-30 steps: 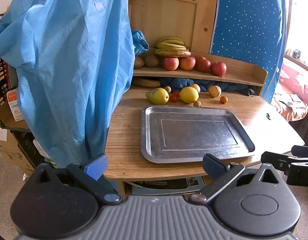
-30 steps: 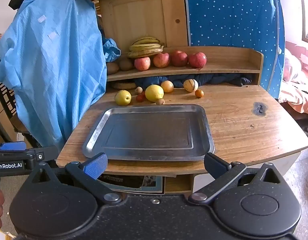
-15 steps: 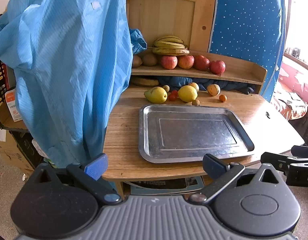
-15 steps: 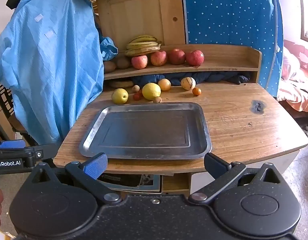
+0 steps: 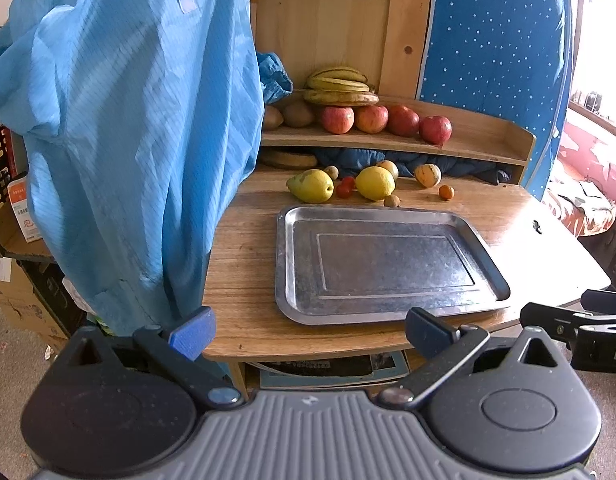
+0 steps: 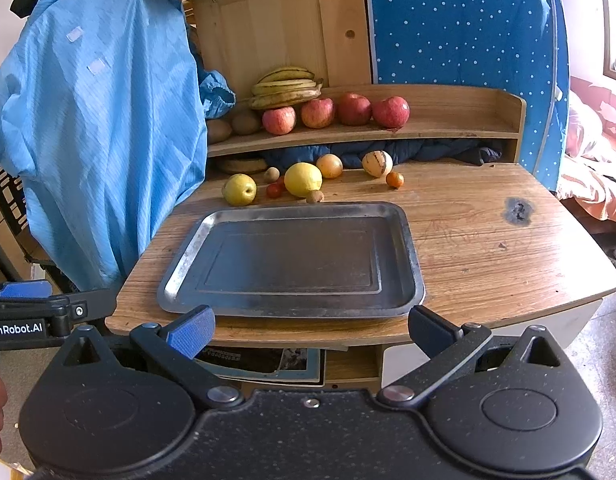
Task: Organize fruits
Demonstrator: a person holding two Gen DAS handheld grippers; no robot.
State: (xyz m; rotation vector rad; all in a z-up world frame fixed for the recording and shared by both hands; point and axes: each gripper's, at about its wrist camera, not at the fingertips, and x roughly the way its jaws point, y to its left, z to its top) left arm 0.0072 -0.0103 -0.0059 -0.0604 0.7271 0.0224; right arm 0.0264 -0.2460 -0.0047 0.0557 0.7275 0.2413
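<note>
Fruits (image 5: 375, 182) untouched; both tongs (image 5: 308, 330) (image 6: 309, 330) wide apart, empty.

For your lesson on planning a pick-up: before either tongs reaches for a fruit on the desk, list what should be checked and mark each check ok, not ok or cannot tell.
1. Left tongs open, holding nothing: ok.
2. Right tongs open, holding nothing: ok.
3. Metal tray flat on the desk, nothing in it: ok.
4. Loose fruit within view behind the tray, such as the lemon and pear: ok.
5. Fruits apart enough for a clean grip: not ok; the small tomato sits tight against the lemon.
6. Firmness or ripeness of the fruit: cannot tell.
</note>
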